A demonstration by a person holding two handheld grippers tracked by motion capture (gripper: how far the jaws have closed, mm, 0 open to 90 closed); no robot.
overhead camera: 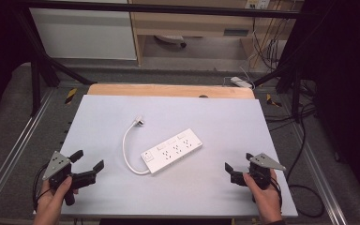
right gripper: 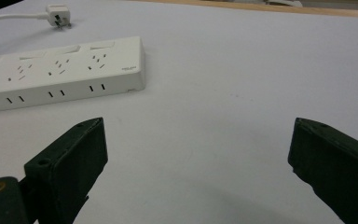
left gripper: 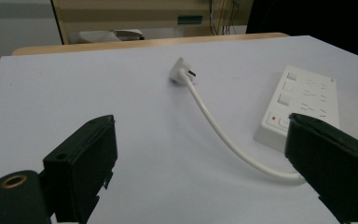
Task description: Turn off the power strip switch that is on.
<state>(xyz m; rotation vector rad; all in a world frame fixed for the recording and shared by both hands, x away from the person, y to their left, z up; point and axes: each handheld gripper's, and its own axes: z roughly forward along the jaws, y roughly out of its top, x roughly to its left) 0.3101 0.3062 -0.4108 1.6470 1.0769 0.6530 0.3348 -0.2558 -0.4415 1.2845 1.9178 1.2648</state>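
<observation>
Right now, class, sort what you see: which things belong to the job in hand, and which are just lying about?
Job in hand:
power strip
its white cable and plug
left gripper, open
right gripper, open

Lying about:
second power strip on the floor beyond the table
loose cables beside the table

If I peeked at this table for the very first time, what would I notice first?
You'd spot the white power strip lying slantwise in the middle of the pale table, with its short cord curling round to a plug farther back. Next come the two black grippers, the left gripper and right gripper, held at the near corners with jaws open and nothing between them.
</observation>
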